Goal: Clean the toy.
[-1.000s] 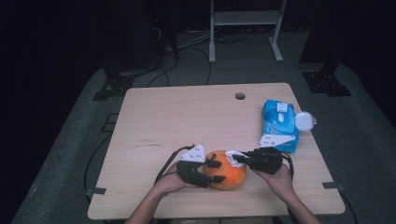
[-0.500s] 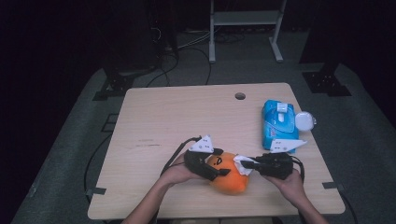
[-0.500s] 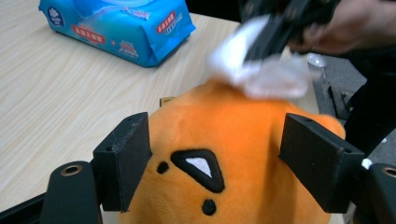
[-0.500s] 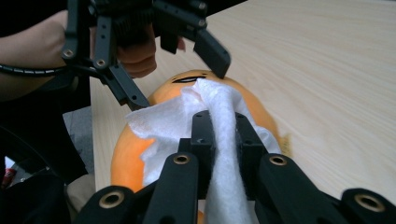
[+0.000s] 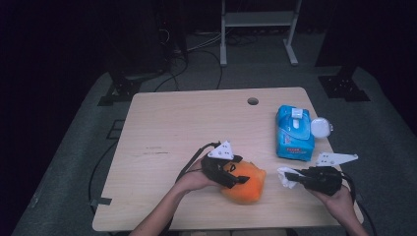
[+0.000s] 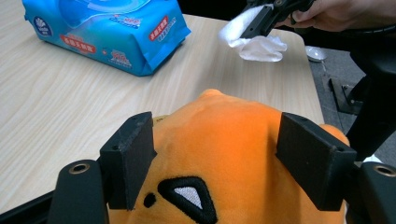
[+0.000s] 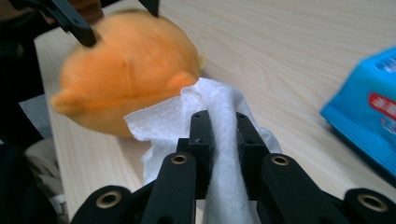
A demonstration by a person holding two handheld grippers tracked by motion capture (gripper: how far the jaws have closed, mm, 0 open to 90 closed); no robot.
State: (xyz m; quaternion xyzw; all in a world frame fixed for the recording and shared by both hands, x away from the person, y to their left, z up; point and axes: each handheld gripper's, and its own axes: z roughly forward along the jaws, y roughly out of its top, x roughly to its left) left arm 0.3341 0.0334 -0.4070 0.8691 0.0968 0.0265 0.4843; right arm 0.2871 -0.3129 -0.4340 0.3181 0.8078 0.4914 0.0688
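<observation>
Wiping the plush toy with a wet wipe

The table point(image 5: 162, 128) carries the orange toy point(image 5: 246, 184) near its front edge. The left gripper point(image 6: 224, 154), whose jaws have just been opening, stands open around it. The right gripper point(image 7: 223, 135) is clamped on a wipe point(image 7: 163, 119) just beside. I judge a pause between strokes; next, steady the toy and bring the wipe onto it.

Orange plush toy point(image 6: 233, 154) between spread black fingers point(image 6: 128, 163), blue wipes pack point(image 6: 107, 32) and pinched white wipe point(image 6: 254, 39) beyond
</observation>
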